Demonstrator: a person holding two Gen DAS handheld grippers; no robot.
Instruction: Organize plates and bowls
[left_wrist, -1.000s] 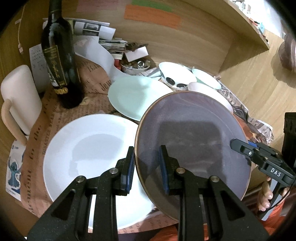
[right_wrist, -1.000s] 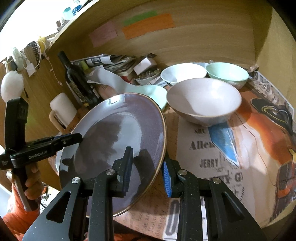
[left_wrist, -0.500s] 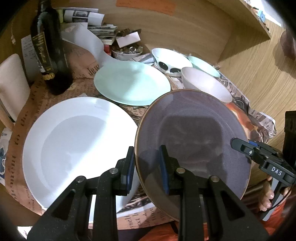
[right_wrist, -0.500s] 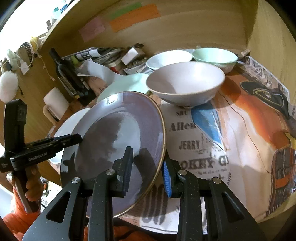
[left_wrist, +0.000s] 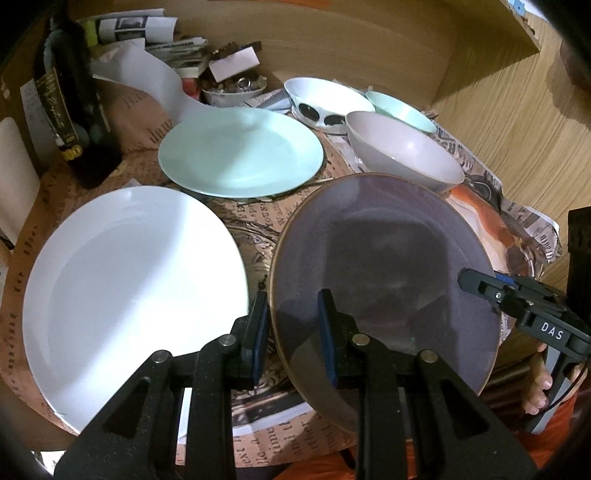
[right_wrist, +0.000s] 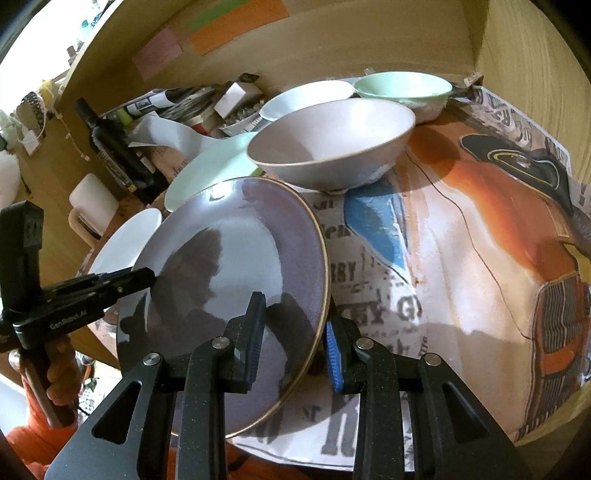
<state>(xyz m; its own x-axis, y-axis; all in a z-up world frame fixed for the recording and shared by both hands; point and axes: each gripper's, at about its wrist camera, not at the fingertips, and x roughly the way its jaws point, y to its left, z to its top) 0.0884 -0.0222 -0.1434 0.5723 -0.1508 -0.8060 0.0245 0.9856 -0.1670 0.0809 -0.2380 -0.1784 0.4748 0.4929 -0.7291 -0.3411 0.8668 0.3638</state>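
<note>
A purple plate with a gold rim (left_wrist: 384, 266) (right_wrist: 236, 266) hangs tilted above the newspaper-covered table, held at two opposite edges. My left gripper (left_wrist: 291, 317) is shut on its left rim. My right gripper (right_wrist: 293, 325) is shut on its right rim. To the left of the held plate lies a large white plate (left_wrist: 129, 288), and a mint plate (left_wrist: 240, 151) lies behind that. A pale lilac bowl (right_wrist: 332, 144) stands just beyond the purple plate, with a white spotted bowl (left_wrist: 325, 99) and a mint bowl (right_wrist: 402, 88) behind it.
A dark wine bottle (left_wrist: 74, 110) stands at the back left beside a pale mug (right_wrist: 92, 199). Papers, a small box and a dish of small items (left_wrist: 232, 88) crowd the back against the wooden wall. Printed newspaper (right_wrist: 461, 258) covers the table's right side.
Both grippers have carried the purple plate forward and lower over the table. The plates and bowls now look nearer. Neither grip has changed.
</note>
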